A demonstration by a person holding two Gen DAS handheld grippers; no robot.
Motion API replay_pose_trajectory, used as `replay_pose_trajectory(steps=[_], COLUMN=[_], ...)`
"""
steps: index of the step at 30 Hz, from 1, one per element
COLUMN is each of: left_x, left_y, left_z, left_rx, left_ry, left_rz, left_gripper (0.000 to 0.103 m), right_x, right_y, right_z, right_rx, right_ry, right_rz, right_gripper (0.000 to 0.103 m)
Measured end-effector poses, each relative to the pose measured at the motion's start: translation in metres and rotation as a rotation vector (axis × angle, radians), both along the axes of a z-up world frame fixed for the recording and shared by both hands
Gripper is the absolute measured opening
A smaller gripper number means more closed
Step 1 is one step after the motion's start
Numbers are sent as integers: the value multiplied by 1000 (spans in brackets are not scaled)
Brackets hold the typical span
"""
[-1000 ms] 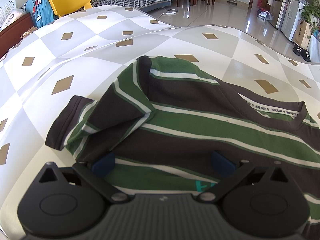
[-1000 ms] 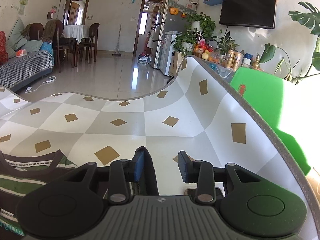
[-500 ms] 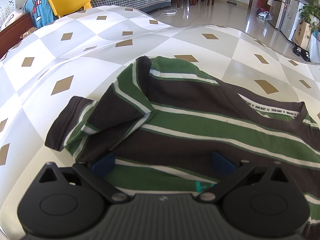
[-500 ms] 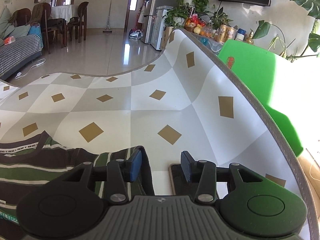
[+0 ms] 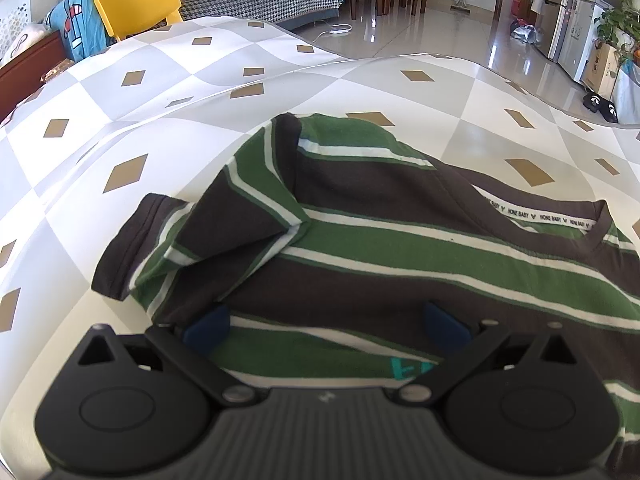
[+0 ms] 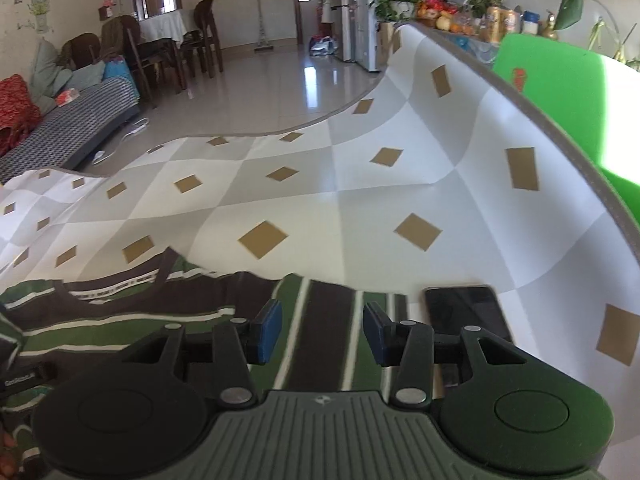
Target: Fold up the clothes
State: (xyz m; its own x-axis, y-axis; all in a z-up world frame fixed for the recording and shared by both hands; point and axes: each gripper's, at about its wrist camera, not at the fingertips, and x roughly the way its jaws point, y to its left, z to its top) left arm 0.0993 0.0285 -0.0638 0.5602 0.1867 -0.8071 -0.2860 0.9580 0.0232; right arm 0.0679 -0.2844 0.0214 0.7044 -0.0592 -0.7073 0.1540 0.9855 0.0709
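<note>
Comparing the current views with those taken a second ago, the left gripper shows no displacement: its fingers stand wide apart over the lower body of the striped T-shirt, gripping nothing. The right gripper has changed. A second ago its fingers stood close together with a dark edge of fabric between them and the view pointed out over the table; now the fingers stand apart with nothing between them, and the view has dropped toward the right side of the shirt, where the stripes run lengthwise away from the camera. This suggests the right side has been let go and laid down, probably a sleeve or side panel turned across the body, though the pictures do not settle which. The shirt lies on the checked tablecloth, collar away from the person; the left sleeve lies folded in over the chest, with its cuff projecting outward. The garment therefore reads as partly folded: sides appear turned in, while the length remains open. A dark phone lies on the cloth just beside the shirt's right edge, close to the right gripper's outer finger; it could foul any further fold on that side. No container is in use on the table; a white perforated basket stands off the table at far left, contents not discernible.
</note>
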Motion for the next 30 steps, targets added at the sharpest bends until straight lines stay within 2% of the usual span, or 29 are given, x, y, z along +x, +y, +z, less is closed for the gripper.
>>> replay_pose_trajectory(steps=[2,6,11,18,23,30], left_x=[-3,-13,-20,-17,-10,11], left_y=[-2,-13,-19,-8,-2,26], left_z=[1,2,2,8,13,8], left_rx=[6,40,63,41,38,-44], left_ry=[2,-10,-25,-39,-72,-88], left_rz=[-11,-66,-132,-132,-127,-48], left_gripper=[103,103,103,103,103,103], right_x=[4,10,15,21,22,20], right_y=[16,46,71,93,99,107], right_z=[-7,-21,-38,-55,-59,-63], right_rx=[35,44,62,7,-31,-84], right_ry=[24,70,127,184,178,157], right_rz=[76,181,254,307,320,357], right_gripper=[43,43,43,43,46,52])
